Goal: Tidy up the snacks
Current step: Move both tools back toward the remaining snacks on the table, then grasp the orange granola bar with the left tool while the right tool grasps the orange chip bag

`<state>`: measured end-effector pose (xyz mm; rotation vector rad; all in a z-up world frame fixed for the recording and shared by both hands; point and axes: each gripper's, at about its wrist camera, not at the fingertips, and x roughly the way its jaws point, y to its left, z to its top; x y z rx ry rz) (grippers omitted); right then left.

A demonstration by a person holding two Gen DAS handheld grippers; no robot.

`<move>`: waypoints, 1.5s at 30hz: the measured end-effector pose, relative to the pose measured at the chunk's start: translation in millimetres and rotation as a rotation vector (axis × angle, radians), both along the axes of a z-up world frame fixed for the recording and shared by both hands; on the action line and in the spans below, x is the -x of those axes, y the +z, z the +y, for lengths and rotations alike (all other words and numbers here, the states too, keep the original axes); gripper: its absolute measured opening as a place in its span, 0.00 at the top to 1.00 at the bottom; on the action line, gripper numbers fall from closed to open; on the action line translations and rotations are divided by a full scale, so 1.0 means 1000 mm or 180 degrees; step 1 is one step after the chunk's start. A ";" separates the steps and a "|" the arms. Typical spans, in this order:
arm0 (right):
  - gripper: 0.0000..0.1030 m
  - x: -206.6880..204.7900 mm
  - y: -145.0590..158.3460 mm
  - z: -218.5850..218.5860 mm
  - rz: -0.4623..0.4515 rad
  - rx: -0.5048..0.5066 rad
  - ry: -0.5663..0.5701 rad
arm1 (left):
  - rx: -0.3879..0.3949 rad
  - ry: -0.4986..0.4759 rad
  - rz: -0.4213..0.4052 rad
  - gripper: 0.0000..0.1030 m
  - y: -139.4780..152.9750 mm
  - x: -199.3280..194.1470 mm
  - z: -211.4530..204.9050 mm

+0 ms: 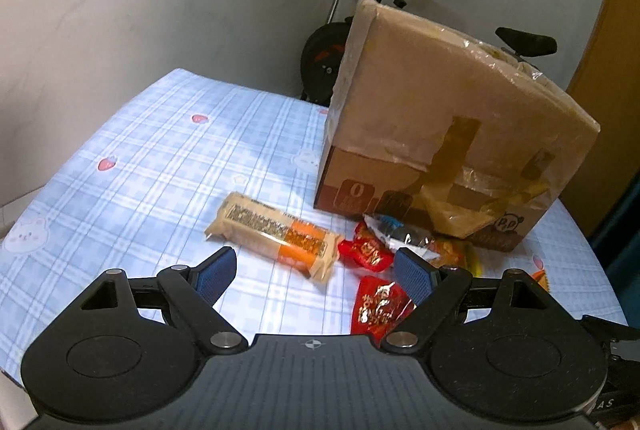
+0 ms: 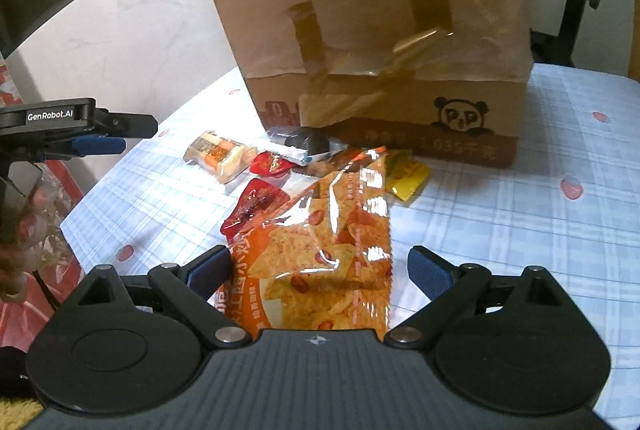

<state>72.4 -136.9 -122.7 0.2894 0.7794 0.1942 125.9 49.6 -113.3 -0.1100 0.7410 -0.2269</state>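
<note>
The snacks lie in a loose heap on the checked tablecloth in front of the taped cardboard box. The left gripper is open and empty above a tan biscuit pack and red packets. Only the right wrist view shows the big orange crisp bag (lying between the right gripper's open jaws, pads clear of it).

Matt cardboard box with shiny tape; glossy plastic chip bag between right gripper's ribbed blue pads; soft checked cloth.
</note>
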 end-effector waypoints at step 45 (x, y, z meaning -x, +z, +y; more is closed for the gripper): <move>0.38 0.001 -0.019 -0.063 -0.0145 -0.0341 -0.0947 | -0.0175 0.0990 0.0508 0.20 -0.075 -0.123 -0.010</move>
